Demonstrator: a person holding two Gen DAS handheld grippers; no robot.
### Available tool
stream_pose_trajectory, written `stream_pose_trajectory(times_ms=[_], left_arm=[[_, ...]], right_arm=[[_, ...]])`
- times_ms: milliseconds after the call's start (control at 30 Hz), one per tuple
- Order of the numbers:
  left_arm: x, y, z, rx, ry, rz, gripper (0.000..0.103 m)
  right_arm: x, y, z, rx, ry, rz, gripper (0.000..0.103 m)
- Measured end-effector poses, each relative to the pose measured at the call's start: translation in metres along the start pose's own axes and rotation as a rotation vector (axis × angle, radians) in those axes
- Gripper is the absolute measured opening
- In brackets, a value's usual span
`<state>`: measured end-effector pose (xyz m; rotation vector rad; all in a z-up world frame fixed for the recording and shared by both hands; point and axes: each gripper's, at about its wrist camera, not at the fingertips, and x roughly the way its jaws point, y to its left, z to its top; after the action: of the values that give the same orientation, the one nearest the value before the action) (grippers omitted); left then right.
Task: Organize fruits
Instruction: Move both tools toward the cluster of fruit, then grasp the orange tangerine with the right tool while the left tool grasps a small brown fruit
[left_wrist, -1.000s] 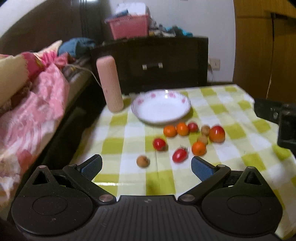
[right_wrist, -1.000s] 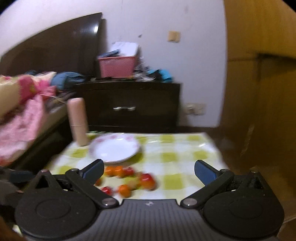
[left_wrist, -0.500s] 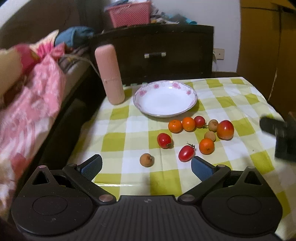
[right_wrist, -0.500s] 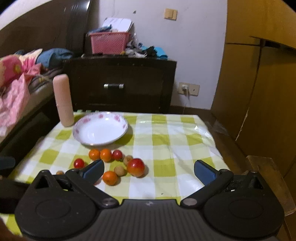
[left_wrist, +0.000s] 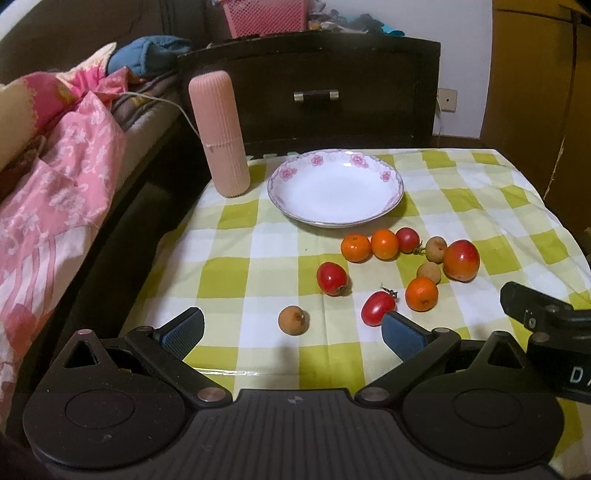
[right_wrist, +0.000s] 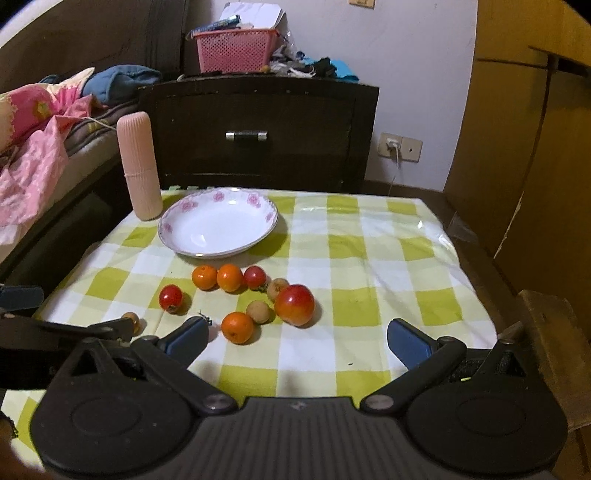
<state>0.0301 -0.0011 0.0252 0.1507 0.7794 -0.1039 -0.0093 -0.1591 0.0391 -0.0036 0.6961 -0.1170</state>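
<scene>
A white plate with pink flowers (left_wrist: 334, 218) (right_wrist: 192, 247) sits empty at the back of the checked table. Several small fruits lie loose in front of it: oranges (left_wrist: 355, 247) (right_wrist: 237, 326), red tomatoes (left_wrist: 331, 278) (right_wrist: 170, 298), a large red-yellow fruit (left_wrist: 461, 259) (right_wrist: 294, 304) and brown longans (left_wrist: 293, 319) (right_wrist: 258, 311). My left gripper (left_wrist: 291, 330) is open near the table's front edge, with the lone longan just beyond its fingers. My right gripper (right_wrist: 295, 336) is open too, holding nothing, with the nearest orange just ahead of its left finger (right_wrist: 190, 338).
A tall pink ribbed container (left_wrist: 219, 133) (right_wrist: 140, 166) stands left of the plate. A dark drawer chest (right_wrist: 258, 133) with a pink basket (right_wrist: 236, 50) is behind the table. A bed with pink bedding (left_wrist: 48, 192) lies to the left, wooden panels (right_wrist: 524, 147) to the right.
Both grippers have tipped down and moved closer to the table, so the plate and fruits now fill more of each view. The fruits have not moved.
</scene>
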Motion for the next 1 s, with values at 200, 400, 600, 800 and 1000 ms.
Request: stream_pose_trajectory(times_ms=[200,400,600,800,1000], left_arm=[[0.013,-0.002,-0.004,0.053,0.035,0.011,0.103],[0.025,0.005,-0.015,0.13,0.059,0.043,0.102],[0.019,0.014,-0.01,0.181,0.052,0.042,0.101],[0.024,0.007,-0.01,0.241,0.042,0.001,0.1],[0.029,0.0,-0.011,0.287,0.022,0.005,0.099]], right_arm=[[0.016,0.001,-0.001,0.005,0.055,0.015,0.103],[0.04,0.002,0.001,-0.022,0.102,0.037,0.098],[0.065,0.017,0.01,-0.1,0.109,0.143,0.083],[0.092,0.023,0.01,-0.143,0.151,0.2,0.068],[0.108,0.025,0.006,-0.149,0.181,0.254,0.057]])
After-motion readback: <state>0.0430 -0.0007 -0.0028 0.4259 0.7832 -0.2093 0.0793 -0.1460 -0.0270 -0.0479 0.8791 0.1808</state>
